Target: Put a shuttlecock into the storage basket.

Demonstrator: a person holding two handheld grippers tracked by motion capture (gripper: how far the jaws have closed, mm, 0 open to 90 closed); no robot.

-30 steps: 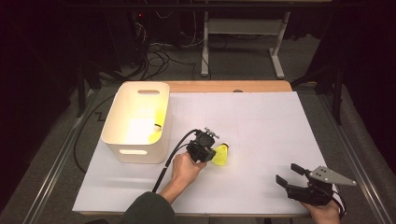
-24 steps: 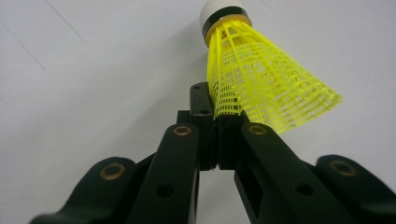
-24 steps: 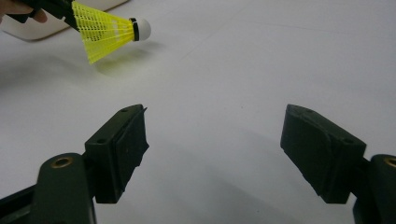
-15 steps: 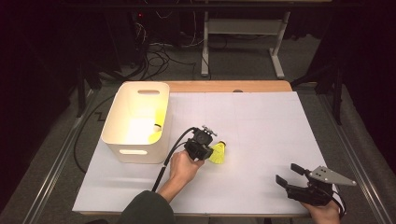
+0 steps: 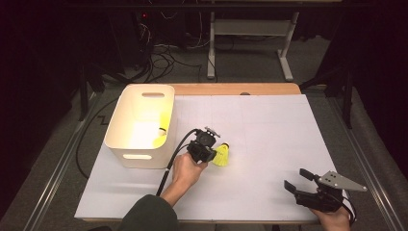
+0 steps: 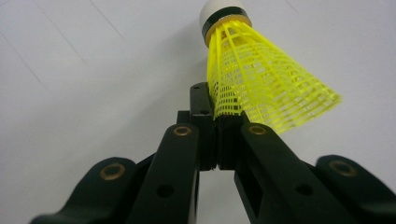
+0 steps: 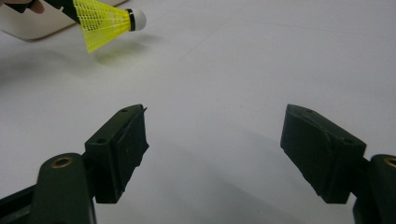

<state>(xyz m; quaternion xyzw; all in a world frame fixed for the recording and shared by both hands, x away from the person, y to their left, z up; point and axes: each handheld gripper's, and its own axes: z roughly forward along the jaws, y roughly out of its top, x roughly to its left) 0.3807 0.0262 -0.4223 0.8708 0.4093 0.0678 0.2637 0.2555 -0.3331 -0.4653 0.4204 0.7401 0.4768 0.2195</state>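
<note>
A yellow plastic shuttlecock (image 5: 222,155) with a white cork tip hangs just over the white table sheet (image 5: 269,130), a little right of the bin. My left gripper (image 5: 213,153) is shut on the edge of its skirt. In the left gripper view the black jaws (image 6: 217,122) pinch the mesh rim, and the shuttlecock (image 6: 254,77) points away with its cork up. At the near right corner my right gripper (image 5: 300,180) rests open with nothing in it. Its own view shows the pads (image 7: 123,144) wide apart over bare sheet, with the shuttlecock (image 7: 105,21) far off at top left.
A white plastic bin (image 5: 137,154) with handle slots stands at the left of the sheet, and something yellow (image 5: 161,137) lies inside it. The bin's corner (image 7: 28,25) shows in the right gripper view. A cable trails from the left gripper toward the near edge.
My left gripper has shifted slightly up and left toward the bin, carrying the shuttlecock. The right gripper has stayed put.
</note>
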